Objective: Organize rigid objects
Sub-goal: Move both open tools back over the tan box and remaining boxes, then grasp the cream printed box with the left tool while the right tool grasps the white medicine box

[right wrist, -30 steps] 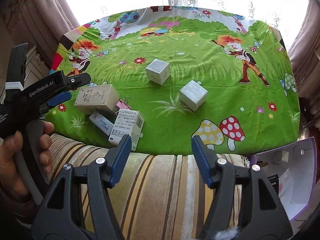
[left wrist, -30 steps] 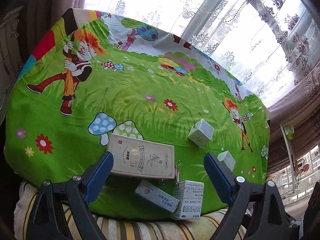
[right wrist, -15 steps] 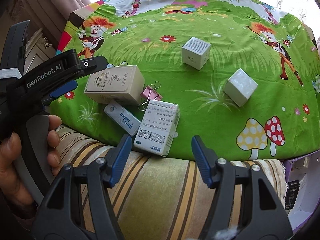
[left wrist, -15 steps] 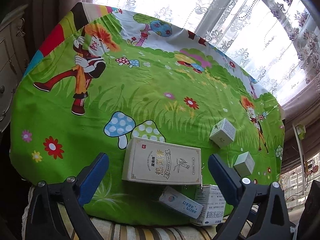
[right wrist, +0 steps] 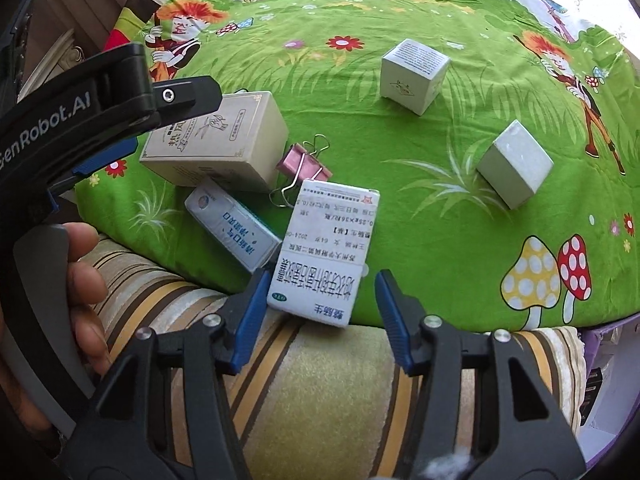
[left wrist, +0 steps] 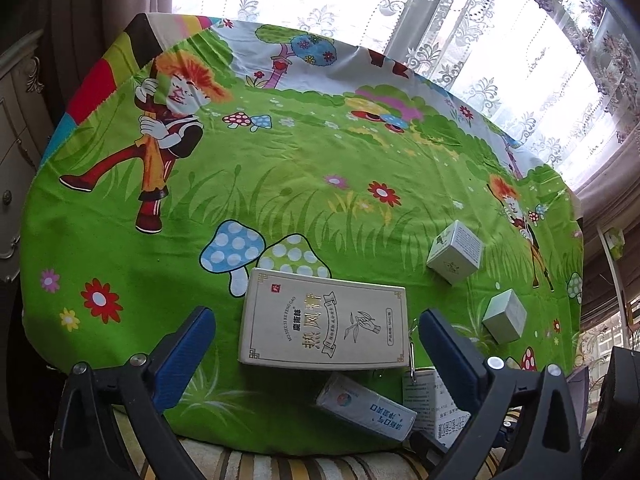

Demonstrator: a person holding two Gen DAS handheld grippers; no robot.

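Both tongs point down at the near edge of the cartoon tablecloth [left wrist: 280,184], where the boxes lie. Going from left to right: the left gripper [left wrist: 316,344] has its jaws as wide apart as they go and is opening a last bit; it grips nothing. Between its pads, a little ahead, lies the flat beige box with Chinese letters [left wrist: 324,326], untouched. Just below this box, toward the tongs, is a slim white-and-blue box [left wrist: 366,406], and to the right of it a white medicine box [right wrist: 328,252]. A pink binder clip [right wrist: 304,166] rests between the beige box and the medicine box.

The right gripper [right wrist: 320,312] is closing around the near end of the medicine box. Its left pad seems to be at the box side, but the right pad has a clear gap, so the box is not yet clamped. Further ahead and to the right of these tongs stand two small cube boxes [right wrist: 414,74], well apart from the cluster.

I judge the step to be the grasp of the medicine box. The next move needs the jaws to finish closing squarely on its sides, then a straight lift, so that the slim box beside it is not dragged.
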